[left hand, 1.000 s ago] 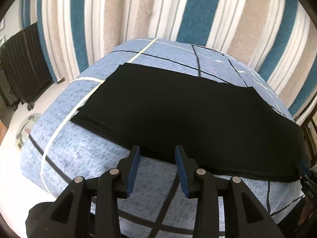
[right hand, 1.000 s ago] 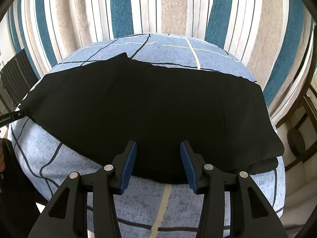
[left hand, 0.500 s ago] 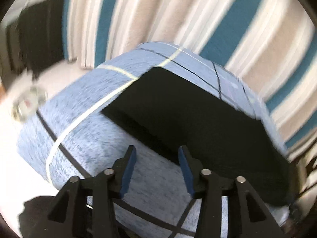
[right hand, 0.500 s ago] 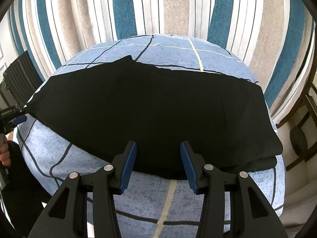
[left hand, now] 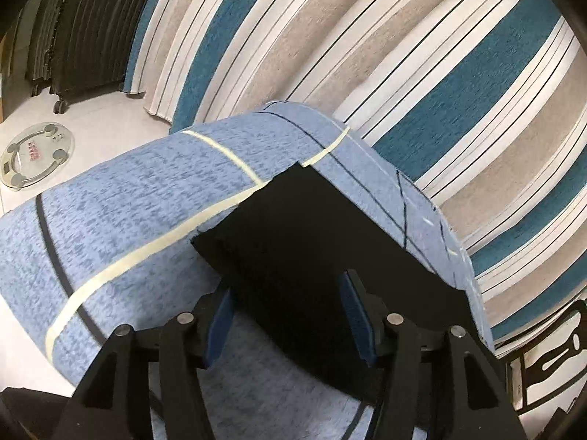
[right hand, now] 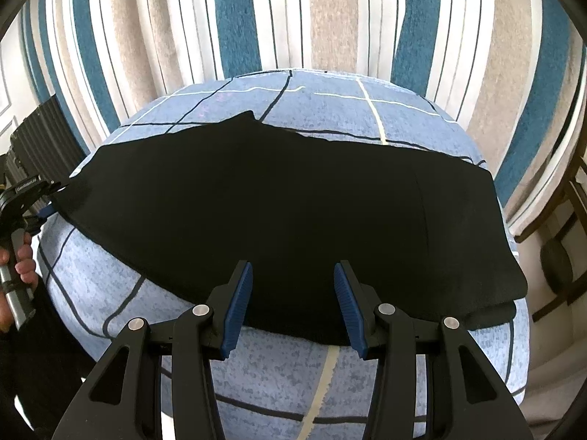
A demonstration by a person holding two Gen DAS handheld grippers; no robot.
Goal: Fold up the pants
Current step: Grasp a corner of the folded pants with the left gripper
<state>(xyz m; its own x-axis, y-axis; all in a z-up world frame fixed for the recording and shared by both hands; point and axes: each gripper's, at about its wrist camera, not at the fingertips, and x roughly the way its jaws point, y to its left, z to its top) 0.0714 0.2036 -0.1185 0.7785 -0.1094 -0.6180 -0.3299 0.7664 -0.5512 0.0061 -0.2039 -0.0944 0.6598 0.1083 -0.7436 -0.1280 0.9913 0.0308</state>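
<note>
A blue checked cloth (right hand: 279,377) covers the worktop, and striped curtains (right hand: 330,18) in teal, beige and white hang on the far side. Far left, a dark suitcase (left hand: 91,29) stands on the floor near a round glass bathroom scale (left hand: 35,154); a wooden chair (right hand: 561,256) sits at the right.

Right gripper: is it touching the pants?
Cannot tell. In the right wrist view the right gripper has open jaws over the near edge of the black pants, but the angle shows neither contact nor a gap.

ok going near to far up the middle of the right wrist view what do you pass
right gripper → black pants → blue checked cloth → striped curtain
</note>
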